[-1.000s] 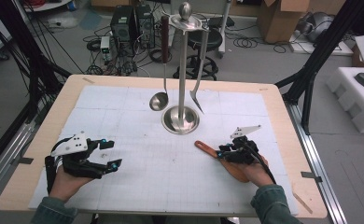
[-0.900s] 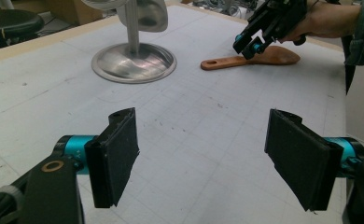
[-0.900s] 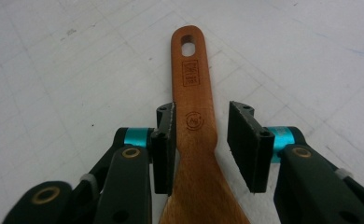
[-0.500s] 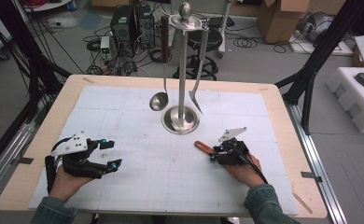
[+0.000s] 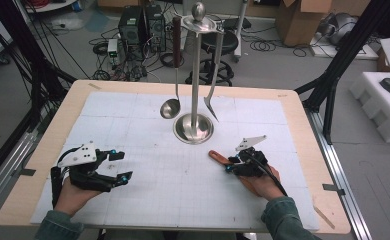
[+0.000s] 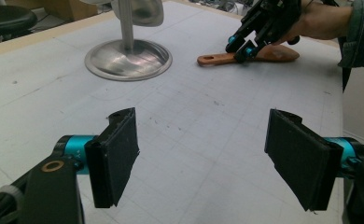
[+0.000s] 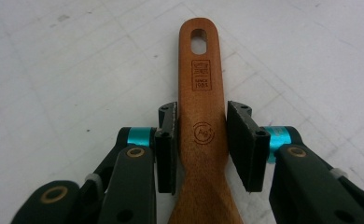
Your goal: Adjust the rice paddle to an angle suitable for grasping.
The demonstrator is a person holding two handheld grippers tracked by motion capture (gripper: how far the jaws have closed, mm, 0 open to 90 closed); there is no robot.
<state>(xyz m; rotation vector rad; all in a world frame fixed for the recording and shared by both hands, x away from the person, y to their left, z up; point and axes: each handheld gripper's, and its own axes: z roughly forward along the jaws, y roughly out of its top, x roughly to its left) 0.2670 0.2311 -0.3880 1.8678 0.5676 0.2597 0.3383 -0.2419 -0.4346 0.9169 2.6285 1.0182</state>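
Note:
A wooden utensil (image 5: 217,156) lies flat on the white mat, right of centre, its holed handle end pointing towards the stand. My right gripper (image 5: 231,165) is low over it. In the right gripper view the handle (image 7: 201,79) runs between the two black pads, which touch both its edges; the jaws (image 7: 201,144) have just been closing on it. The utensil's wide end is hidden under the hand. My left gripper (image 5: 121,164) rests at the front left, open with nothing between its pads (image 6: 203,158); it looks across at the utensil (image 6: 217,59) and the right gripper (image 6: 238,49).
A steel utensil stand (image 5: 195,127) sits at the middle of the mat, with a ladle (image 5: 170,108) and a metal turner (image 5: 210,107) hanging from its top. The mat lies on a wooden table (image 5: 303,125). Cables and boxes lie on the floor beyond.
My right gripper has slid a little left along the utensil and dipped, so its jaws now sit astride the handle. The left gripper has stayed put.

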